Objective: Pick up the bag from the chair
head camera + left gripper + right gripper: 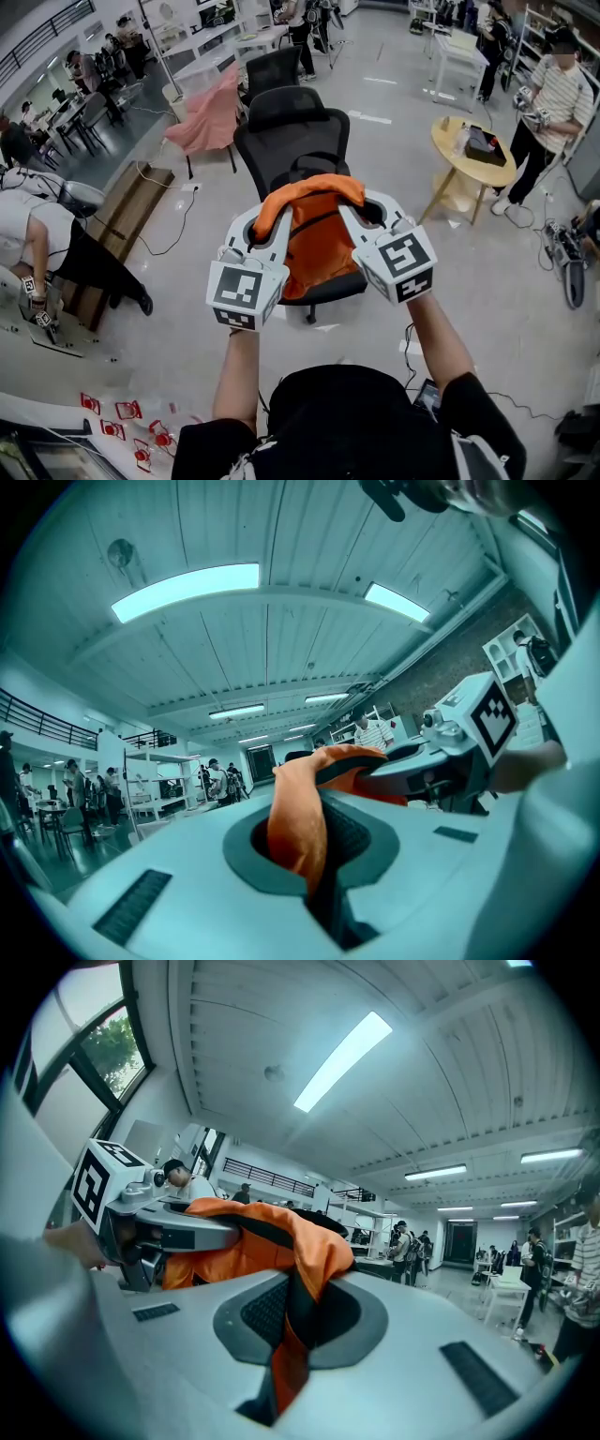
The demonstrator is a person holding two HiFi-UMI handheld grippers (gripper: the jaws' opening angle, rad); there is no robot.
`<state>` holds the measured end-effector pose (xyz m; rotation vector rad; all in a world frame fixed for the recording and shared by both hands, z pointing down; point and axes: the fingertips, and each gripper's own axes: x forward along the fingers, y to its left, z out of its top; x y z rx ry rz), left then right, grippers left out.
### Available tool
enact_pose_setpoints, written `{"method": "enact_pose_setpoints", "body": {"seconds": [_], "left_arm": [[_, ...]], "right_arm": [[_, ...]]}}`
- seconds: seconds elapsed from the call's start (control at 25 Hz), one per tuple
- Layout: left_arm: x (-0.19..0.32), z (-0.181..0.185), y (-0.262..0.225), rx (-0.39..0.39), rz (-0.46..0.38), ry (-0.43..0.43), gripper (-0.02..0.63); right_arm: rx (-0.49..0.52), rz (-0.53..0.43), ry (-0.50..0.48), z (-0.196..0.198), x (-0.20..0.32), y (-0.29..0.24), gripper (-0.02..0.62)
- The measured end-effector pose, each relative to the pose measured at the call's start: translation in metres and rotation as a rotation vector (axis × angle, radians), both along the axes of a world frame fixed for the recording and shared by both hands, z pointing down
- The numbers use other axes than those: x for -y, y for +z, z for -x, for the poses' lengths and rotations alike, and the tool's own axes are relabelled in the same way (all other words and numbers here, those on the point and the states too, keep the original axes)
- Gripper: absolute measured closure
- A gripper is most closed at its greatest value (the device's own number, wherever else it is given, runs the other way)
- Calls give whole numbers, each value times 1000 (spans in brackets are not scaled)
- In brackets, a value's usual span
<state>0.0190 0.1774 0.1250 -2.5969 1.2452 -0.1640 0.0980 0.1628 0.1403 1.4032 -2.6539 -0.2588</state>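
the left gripper [270,225] had its fingers [187,864] clamped on one end of the orange bag [317,246]. the bag hung between the two grippers over the seat of the black chair [286,127] (whether it touched the seat could not be told). the right gripper [361,214] had its fingers [422,1335] clamped on the other end.

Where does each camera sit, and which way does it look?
Head view: on the person's head, facing steeply down at the bag and chair; arms, left gripper, right gripper show.
Left gripper view: on the left gripper, looking along its jaws, shut on the bag.
Right gripper view: on the right gripper, likewise, jaws shut on the bag.
Shared: each gripper view shows the bag and the other gripper.
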Motion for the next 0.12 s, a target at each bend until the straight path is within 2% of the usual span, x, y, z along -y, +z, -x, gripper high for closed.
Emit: {"method": "enact_pose_setpoints", "body": {"seconds": [0.12], "left_arm": [[2, -2, -1, 1, -4, 0, 581]], "right_arm": [[-1, -2, 5, -2, 2, -1, 584]]}}
